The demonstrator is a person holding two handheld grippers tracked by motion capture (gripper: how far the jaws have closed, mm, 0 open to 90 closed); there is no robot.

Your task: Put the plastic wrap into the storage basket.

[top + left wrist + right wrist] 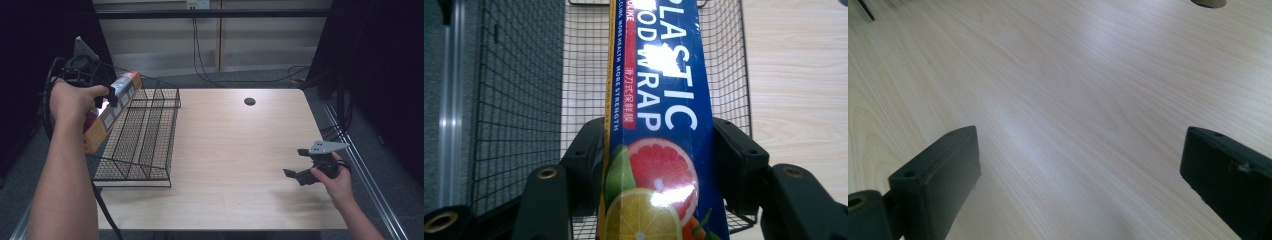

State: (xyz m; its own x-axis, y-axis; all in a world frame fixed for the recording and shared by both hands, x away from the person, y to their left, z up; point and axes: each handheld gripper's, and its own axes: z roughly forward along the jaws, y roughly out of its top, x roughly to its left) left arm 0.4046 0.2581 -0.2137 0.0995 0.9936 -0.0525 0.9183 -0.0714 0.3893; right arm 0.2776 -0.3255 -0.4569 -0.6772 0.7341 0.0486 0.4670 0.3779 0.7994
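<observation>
Between the two black jaws of my left tool (659, 150) sits a long, narrow box of plastic wrap (659, 115), clamped from both sides. Its blue face carries large white letters and a picture of cut citrus fruit (a grapefruit half and a lemon slice are plainest), and it runs straight away from the tool. Below and beyond the box lies a black wire basket (519, 100), its mesh floor and walls showing on both sides of the carton. From the high view, my left tool (107, 97) is up at the basket's far left edge, holding the box (107, 117) tilted along that left wall of the wire basket (145, 135), with the box's orange side facing up. Whether the box touches the mesh, I cannot tell.

My right tool (1078, 175) is released, its jaws standing wide apart with bare pale wood tabletop (1058, 90) between them. From above, this right tool (305, 167) rests low near the tabletop's (235, 150) right edge, well apart from the basket.
</observation>
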